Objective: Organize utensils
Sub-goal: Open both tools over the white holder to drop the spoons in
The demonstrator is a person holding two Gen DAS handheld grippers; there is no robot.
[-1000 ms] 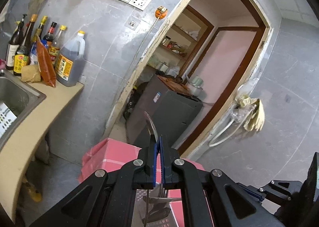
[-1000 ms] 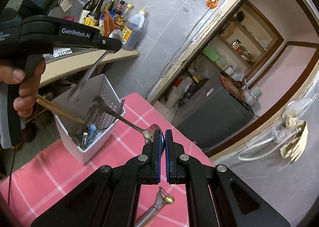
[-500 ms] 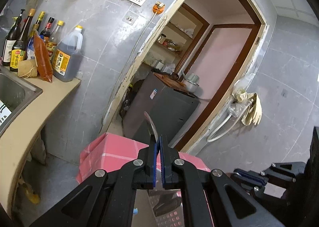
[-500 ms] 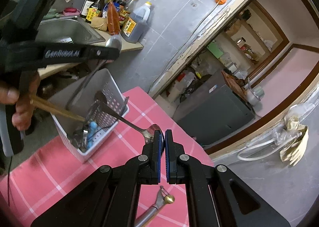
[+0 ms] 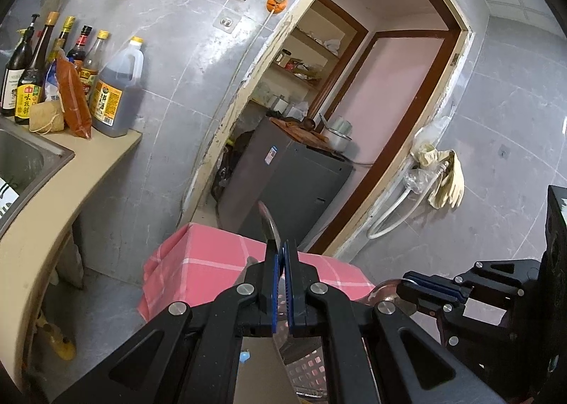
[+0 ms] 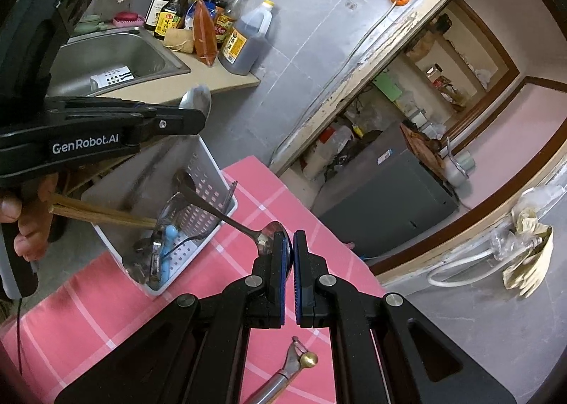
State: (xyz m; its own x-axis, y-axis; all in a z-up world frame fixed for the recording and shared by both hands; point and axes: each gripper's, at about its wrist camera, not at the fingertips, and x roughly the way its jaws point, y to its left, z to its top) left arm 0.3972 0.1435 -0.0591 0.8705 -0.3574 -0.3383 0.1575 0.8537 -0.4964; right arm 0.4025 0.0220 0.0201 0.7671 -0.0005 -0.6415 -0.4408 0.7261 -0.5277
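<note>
My left gripper is shut on a metal spoon; its bowl sticks up past the fingertips and its handle runs down into the white perforated basket. In the right wrist view the left gripper hovers over the basket with the spoon bowl at its tip. My right gripper is shut on the bowl of a second spoon, whose handle reaches into the basket. The basket holds chopsticks, a blue-handled tool and other utensils.
The basket stands on a pink checked tablecloth. A metal tool with a brass knob lies on the cloth under my right gripper. A counter with a sink and sauce bottles is to the left. A doorway lies ahead.
My left gripper has lowered and swung right with its spoon, closer over the basket. My right gripper has kept hold of its spoon and barely moved.
</note>
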